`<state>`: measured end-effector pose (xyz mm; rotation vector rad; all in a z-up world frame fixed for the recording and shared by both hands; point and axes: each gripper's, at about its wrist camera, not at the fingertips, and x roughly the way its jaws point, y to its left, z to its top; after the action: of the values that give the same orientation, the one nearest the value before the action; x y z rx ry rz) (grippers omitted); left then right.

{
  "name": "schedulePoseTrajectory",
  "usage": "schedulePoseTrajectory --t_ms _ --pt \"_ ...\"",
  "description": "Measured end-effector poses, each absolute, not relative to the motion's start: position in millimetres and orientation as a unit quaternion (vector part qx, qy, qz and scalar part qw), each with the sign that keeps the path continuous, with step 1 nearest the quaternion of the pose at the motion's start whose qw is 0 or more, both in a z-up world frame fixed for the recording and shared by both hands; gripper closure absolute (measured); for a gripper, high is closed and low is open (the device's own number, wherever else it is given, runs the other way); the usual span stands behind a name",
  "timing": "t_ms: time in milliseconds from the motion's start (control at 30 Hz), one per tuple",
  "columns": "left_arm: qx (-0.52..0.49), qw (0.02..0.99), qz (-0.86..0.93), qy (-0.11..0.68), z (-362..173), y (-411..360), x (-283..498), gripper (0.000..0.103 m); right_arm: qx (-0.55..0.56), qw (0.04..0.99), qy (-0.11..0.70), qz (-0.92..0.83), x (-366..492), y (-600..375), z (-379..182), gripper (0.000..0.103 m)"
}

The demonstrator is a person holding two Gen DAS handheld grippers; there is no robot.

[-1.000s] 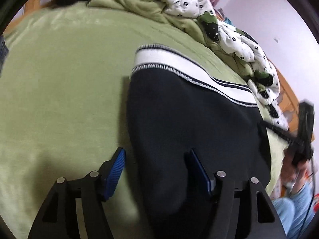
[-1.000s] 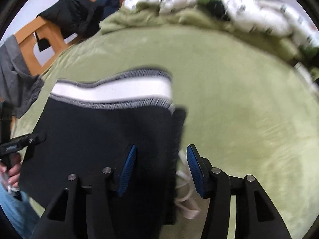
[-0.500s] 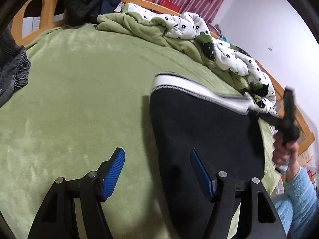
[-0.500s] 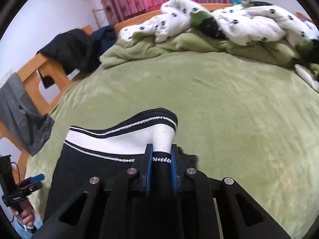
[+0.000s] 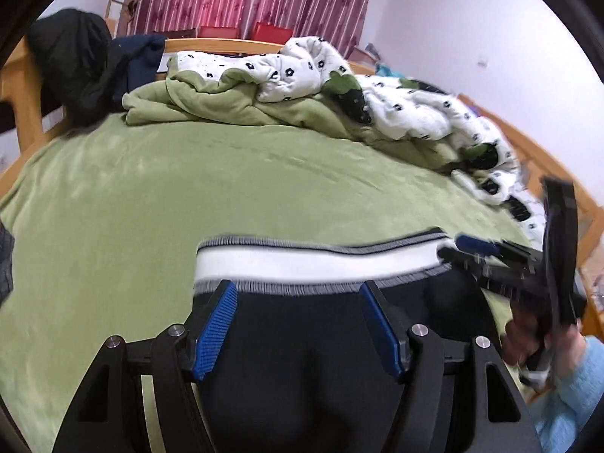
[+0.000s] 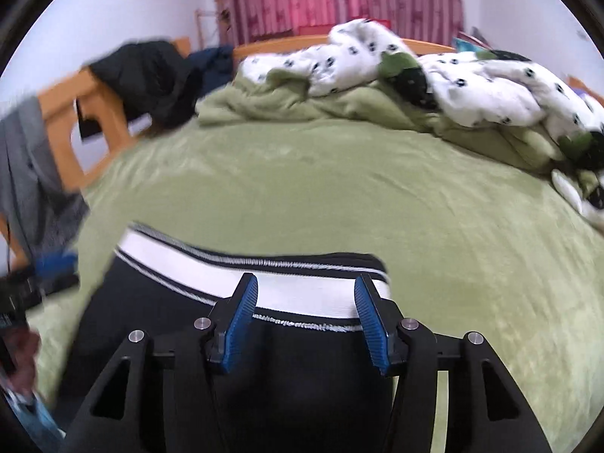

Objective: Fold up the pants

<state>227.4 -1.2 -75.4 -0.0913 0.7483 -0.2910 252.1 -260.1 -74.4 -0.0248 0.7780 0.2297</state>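
Observation:
Black pants (image 5: 302, 362) with a white, striped waistband (image 5: 302, 264) lie flat on the green bedspread (image 5: 151, 188). My left gripper (image 5: 296, 288) hangs open over the black cloth just below the waistband, gripping nothing. In the right wrist view the pants (image 6: 302, 362) show the same waistband (image 6: 181, 268). My right gripper (image 6: 305, 281) is over its right end with its jaws opening; the pads stand apart and press on nothing. The right gripper (image 5: 468, 245) also shows, blurred, in the left wrist view at the waistband's far end.
A rumpled white patterned quilt (image 5: 377, 105) and a green blanket (image 5: 211, 105) are piled along the far side of the bed. A dark jacket (image 5: 75, 68) hangs on the wooden bed frame (image 6: 64, 132). A grey garment (image 6: 22, 170) drapes at the left.
Half a second ago my right gripper was shut on the waistband's end and lifting it; its jaws now stand apart. My left gripper has moved up the pants to the waistband.

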Motion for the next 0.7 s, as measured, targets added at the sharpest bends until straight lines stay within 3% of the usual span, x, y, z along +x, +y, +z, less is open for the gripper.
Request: schedulePoseTrajectory --t_ms 100,133,167,200,700 --pt "-0.041 0.913 -0.129 0.385 -93 -8 251 0.043 -0.044 0.910 0.401 0.096 269 -256 -106 0.054" --pt "-0.031 0.906 -0.107 0.408 -107 -10 264 0.048 -0.048 0.908 0.406 0.092 271 -256 -115 0.054" --pt "-0.020 0.902 -0.085 0.423 -118 -11 271 0.062 -0.055 0.906 0.410 0.088 275 -255 -123 0.054" --pt "-0.016 0.897 -0.070 0.436 -132 -8 281 0.064 -0.063 0.907 0.408 0.086 280 -254 -128 0.054" --pt "-0.047 0.900 -0.095 0.422 -134 -4 277 0.063 -0.033 0.911 0.397 0.106 284 -263 -131 0.054"
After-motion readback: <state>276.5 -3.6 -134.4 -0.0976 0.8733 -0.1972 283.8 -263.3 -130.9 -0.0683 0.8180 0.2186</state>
